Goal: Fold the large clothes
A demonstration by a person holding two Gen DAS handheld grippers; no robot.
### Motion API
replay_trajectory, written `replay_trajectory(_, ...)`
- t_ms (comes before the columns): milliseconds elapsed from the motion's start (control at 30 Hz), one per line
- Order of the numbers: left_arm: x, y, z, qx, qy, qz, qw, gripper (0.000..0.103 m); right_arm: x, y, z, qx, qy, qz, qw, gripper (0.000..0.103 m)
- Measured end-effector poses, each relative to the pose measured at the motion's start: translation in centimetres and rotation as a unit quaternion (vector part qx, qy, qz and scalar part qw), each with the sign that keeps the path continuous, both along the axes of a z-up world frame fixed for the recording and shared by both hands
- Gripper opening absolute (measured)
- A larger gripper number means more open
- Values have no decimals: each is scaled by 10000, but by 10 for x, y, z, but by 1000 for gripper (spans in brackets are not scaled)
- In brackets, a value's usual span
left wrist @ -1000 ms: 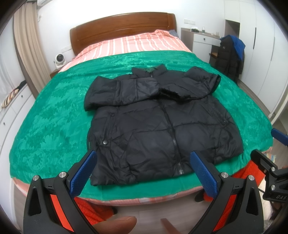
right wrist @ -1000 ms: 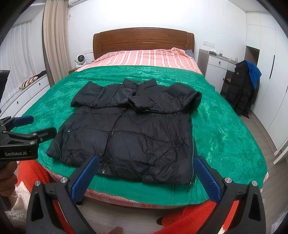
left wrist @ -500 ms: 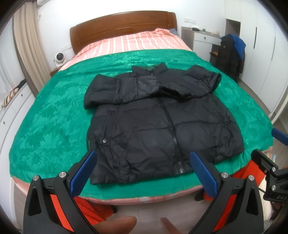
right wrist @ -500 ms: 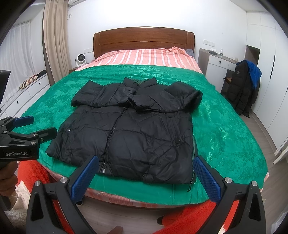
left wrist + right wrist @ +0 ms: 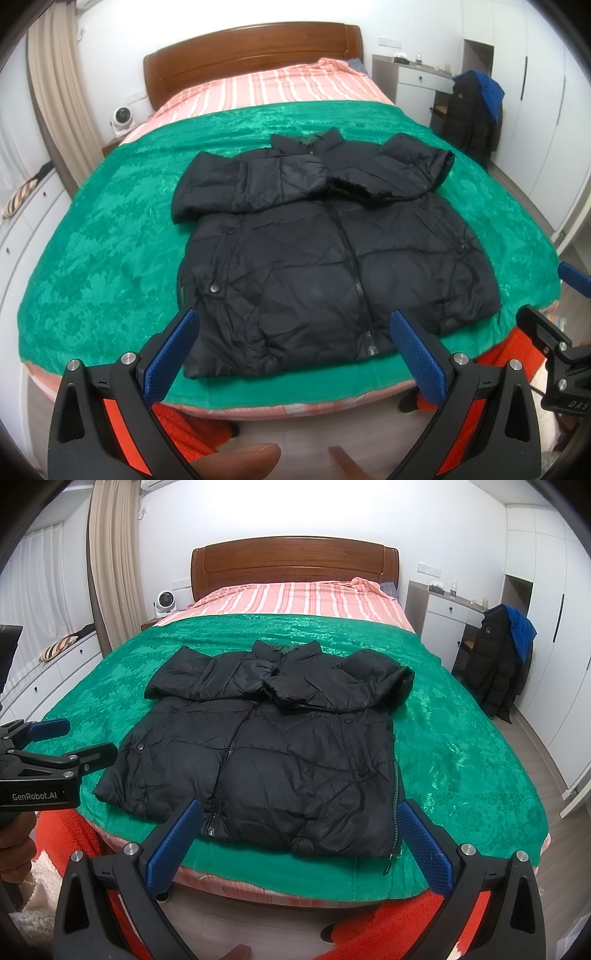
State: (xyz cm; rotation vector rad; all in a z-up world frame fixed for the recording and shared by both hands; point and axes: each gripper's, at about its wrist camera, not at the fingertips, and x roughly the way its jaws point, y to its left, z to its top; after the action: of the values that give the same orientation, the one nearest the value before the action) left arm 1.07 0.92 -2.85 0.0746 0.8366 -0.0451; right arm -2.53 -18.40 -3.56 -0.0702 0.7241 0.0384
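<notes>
Left gripper [image 5: 293, 349]: black frame showing orange inserts, silver screw heads, blue textured pads [image 5: 168, 356]. Right gripper [image 5: 295, 842]: wearing the same black, orange and blue; white "GenRobot.AI" lettering showing on the left unit. Person wearing bright orange-red fleece trousers [image 5: 68, 832].

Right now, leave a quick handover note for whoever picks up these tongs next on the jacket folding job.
Left tongs: open, empty, held off the foot of the bed, short of the jacket hem.
Right tongs: open, empty, also just short of the hem.
Black jacket: lies front up and zipped on the green blanket, hem toward you, collar toward the headboard.
Done: both sleeves are folded across the chest.
Left: fold the body, probably hem up toward the collar, then tidy it. Nothing is gripped yet.
</notes>
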Motion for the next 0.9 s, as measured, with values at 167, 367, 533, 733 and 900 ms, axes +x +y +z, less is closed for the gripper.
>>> replay_trajectory(167, 0, 2, 2, -72, -57, 16, 10000, 103, 1, 1, 0, -33, 27, 35, 10000, 103)
replay_trajectory(367, 1, 2, 0, 27, -116, 62, 9999, 103, 2, 2, 1, -66, 12, 63, 10000, 103)
replay_trajectory(533, 5, 5, -8, 177, -115, 173, 9996, 103, 4, 3, -8, -203, 119, 107, 9997, 103)
replay_trajectory(733, 13, 17, -20, -98, 312, 164, 9993, 103, 8, 3, -18, -211, 305, 223, 9991, 103)
replay_trajectory(900, 22, 37, -33, -374, 664, 444, 9961, 103, 11, 2, -29, -210, 490, 258, 9982, 103)
